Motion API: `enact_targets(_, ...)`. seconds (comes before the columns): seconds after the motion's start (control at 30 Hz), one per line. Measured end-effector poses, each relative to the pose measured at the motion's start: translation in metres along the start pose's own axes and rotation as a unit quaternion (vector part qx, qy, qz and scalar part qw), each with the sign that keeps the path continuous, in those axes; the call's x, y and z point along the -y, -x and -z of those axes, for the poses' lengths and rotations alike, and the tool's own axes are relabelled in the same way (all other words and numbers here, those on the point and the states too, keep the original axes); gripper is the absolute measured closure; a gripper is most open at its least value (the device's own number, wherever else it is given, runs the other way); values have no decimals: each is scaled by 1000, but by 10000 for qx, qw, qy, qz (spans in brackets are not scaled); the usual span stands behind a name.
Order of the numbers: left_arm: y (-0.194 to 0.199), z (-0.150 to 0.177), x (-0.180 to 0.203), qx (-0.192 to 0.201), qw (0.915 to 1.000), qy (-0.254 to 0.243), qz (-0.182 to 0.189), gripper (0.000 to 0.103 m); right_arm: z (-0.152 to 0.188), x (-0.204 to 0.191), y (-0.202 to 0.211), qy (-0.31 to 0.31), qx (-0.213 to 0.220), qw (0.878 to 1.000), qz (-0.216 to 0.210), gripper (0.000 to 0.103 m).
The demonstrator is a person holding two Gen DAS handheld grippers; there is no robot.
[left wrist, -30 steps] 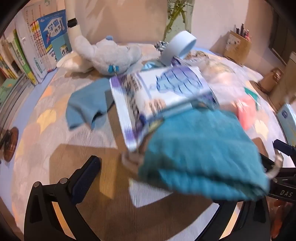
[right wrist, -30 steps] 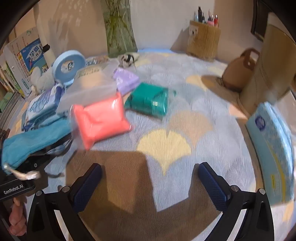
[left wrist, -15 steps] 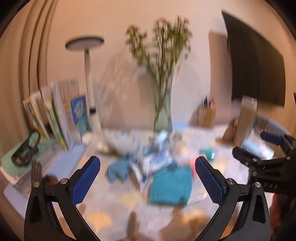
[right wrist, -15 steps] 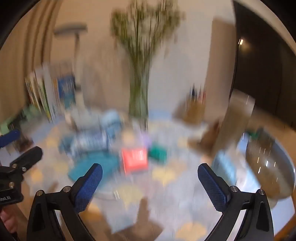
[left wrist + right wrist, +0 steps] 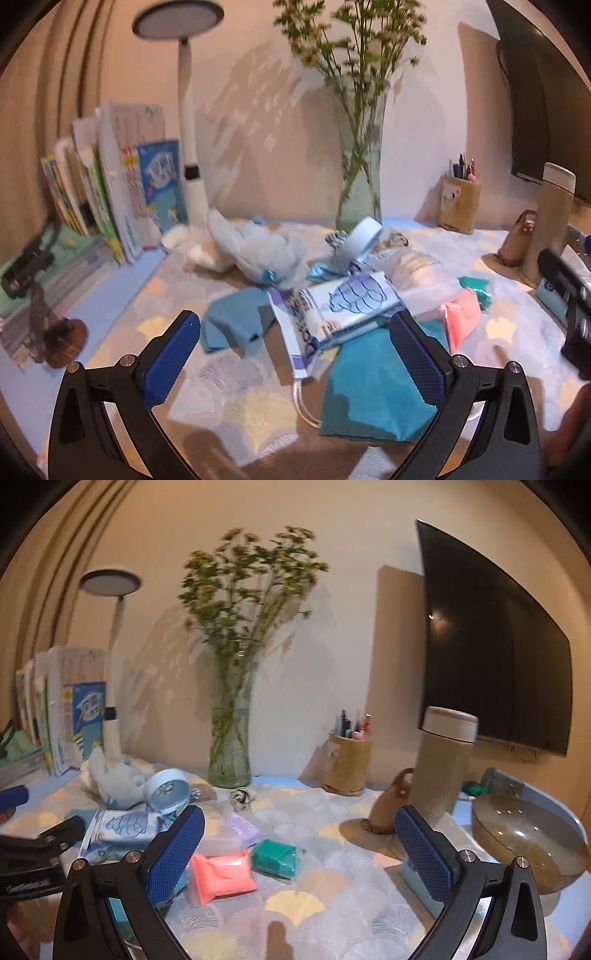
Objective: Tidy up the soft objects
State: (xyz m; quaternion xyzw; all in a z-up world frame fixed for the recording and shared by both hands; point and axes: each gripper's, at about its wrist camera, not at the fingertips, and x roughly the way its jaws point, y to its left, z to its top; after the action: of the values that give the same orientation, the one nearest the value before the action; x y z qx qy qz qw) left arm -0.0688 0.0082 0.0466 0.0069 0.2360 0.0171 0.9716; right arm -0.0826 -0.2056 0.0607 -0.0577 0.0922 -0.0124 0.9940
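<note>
Soft things lie in a heap on the patterned cloth. A folded teal towel (image 5: 373, 384) lies nearest, under a white and purple tissue pack (image 5: 340, 306). Beside them are a blue cloth (image 5: 236, 321), a grey plush toy (image 5: 258, 247), a pink pouch (image 5: 221, 877), a green pouch (image 5: 275, 856) and a lilac pack (image 5: 242, 827). My left gripper (image 5: 295, 354) hovers open above the towel and holds nothing. My right gripper (image 5: 299, 853) is open too, raised over the pink and green pouches.
A glass vase of flowers (image 5: 229, 753), a pen holder (image 5: 347, 764), a beige flask (image 5: 441, 764) and a glass bowl (image 5: 532, 845) stand at the back and right. Books (image 5: 122, 192) and a lamp (image 5: 188, 122) line the left. A blue tape roll (image 5: 166, 792) leans by the plush.
Both grippers have pulled up and back from the table. The teal towel that hung close before the left camera now lies flat on the cloth, and the left gripper is empty.
</note>
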Motion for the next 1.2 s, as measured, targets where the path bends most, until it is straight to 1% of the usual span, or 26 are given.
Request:
enact_targets(0.07,0,-1,-4,-35,9999,141,-29,1,0,-6,-2,126,-41,9994,-325,0)
enact_targets(0.17,-5,-3,-13,-226,9991,357,16,1,3,-8,-8,227,-251,9984,-456,0)
enact_targets(0.23,-8,-4,-16,-324,9985,434,41,1,7,-8,-12,188,-375,9980,-466,0)
enact_targets(0.27,-9,-4,-16,-347,9984,446,73,1,8,-5,-17,134,-505,9977,-442,0)
enact_targets(0.37,-9,-5,-13,-350,9987,365,94,1,11,1,-25,2,-719,9967,-380,0)
enact_targets(0.5,-14,-4,-10,-547,9982,244,89,1,11,2,-24,-26,-731,9967,-346,0)
enact_targets(0.63,-13,-4,-11,-530,9981,288,91,1,10,2,-24,-15,-744,9967,-316,0)
enact_targets(0.8,-17,-3,-13,-666,9972,313,151,1,9,5,-26,-65,-770,9966,-286,0)
enact_targets(1.2,-22,-2,-14,-815,9959,335,185,1,10,6,-30,-119,-896,9955,-282,0)
